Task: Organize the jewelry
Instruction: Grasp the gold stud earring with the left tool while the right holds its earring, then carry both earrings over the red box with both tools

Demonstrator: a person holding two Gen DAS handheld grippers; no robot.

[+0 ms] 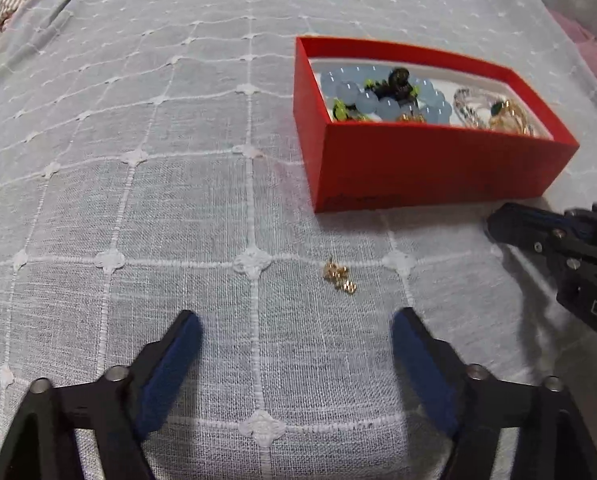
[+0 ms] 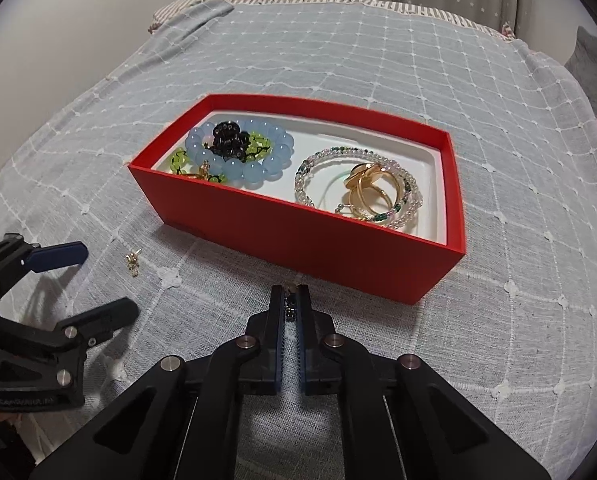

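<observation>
Blue-padded, the left hand-held gripper [image 1: 294, 326] gapes before a gold earring [image 1: 339, 277] on the bed cover [image 1: 138, 200]; the right hand-held gripper [image 2: 289, 300] pinches something tiny, unidentifiable. Either piece could slip short of the red box [image 2: 298, 236].

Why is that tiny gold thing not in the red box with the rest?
One small gold earring lies alone on the bedspread, outside the red box that holds the bracelets. The open left gripper is just short of it.

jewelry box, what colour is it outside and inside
The jewelry box is red outside with a white lining inside, clearest in the right wrist view.
</observation>
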